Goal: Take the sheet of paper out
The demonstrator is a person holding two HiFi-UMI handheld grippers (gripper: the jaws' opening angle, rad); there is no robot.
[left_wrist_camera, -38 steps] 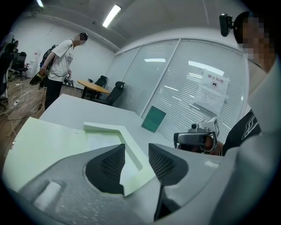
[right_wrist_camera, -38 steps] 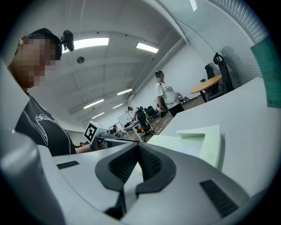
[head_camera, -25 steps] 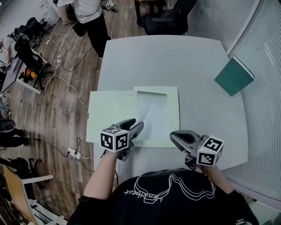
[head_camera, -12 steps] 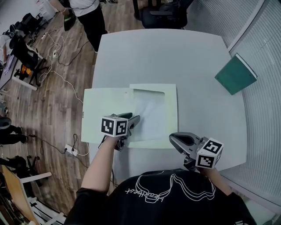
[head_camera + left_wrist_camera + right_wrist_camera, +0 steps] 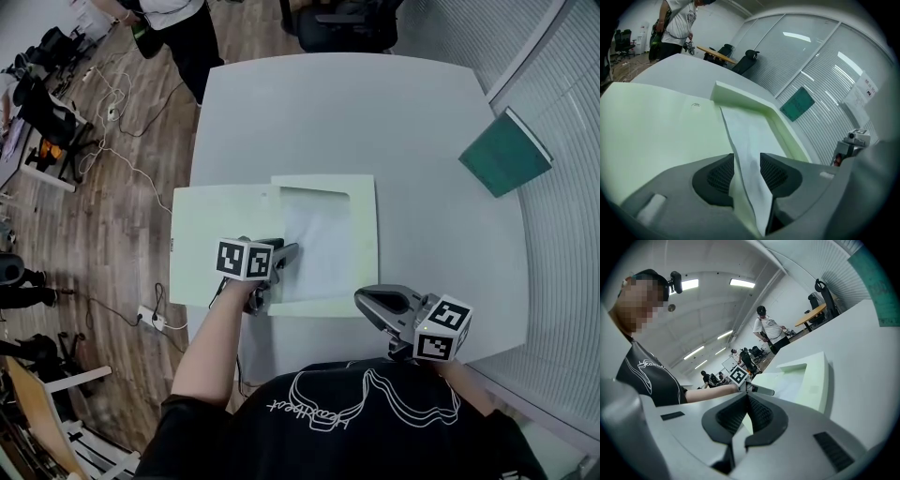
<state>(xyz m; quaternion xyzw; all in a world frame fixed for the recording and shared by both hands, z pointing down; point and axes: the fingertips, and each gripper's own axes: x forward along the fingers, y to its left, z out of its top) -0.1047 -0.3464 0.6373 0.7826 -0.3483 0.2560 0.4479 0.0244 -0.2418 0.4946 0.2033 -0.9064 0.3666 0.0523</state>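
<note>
A pale green folder [image 5: 220, 239] lies open on the grey table [image 5: 375, 112]. A white sheet of paper [image 5: 319, 244] rests in its right half, its far edge tucked under the pocket flap. My left gripper [image 5: 281, 258] is over the folder's near middle and shut on the sheet's near left edge. In the left gripper view the sheet [image 5: 745, 136] rises creased between the two pads of my left gripper [image 5: 746, 171]. My right gripper [image 5: 370, 302] hovers by the table's near edge, right of the folder, shut on nothing, as the right gripper view [image 5: 748, 404] shows.
A dark green book [image 5: 503, 155] lies at the table's right edge, beside the glass wall with blinds. Left of the table is wooden floor with cables [image 5: 131, 164]. A person [image 5: 178, 28] stands beyond the far left corner. A dark chair [image 5: 342, 23] stands behind the table.
My left gripper has moved forward over the folder's near edge and onto the sheet's near left edge. My right gripper has stayed near the table's front edge.
</note>
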